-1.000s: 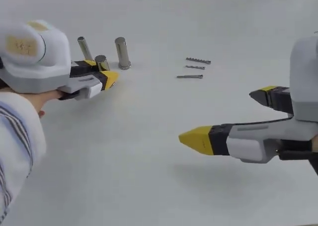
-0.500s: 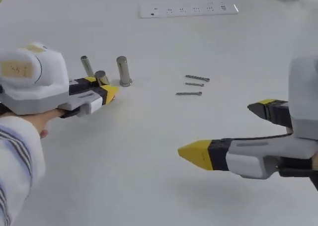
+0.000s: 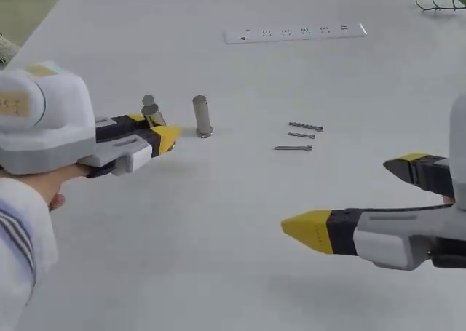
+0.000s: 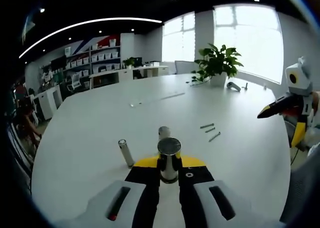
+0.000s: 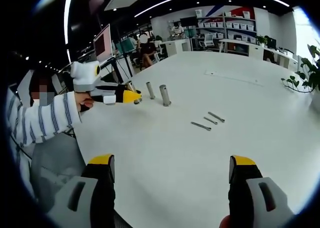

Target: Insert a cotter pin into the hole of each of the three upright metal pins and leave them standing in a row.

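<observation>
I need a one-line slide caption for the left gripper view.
Left gripper shut on an upright grey metal pin; three slim cotter pins lie beyond.

surface: white table (image 3: 218,222) | upright metal pins (image 3: 202,116) | three cotter pins (image 3: 301,135) | power strip (image 3: 295,33)

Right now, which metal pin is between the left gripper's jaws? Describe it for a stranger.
On the white table, look left of the cotter pins to three upright metal pins. The wanted pin stands between the left gripper's yellow-tipped jaws; the others stand free.
</observation>
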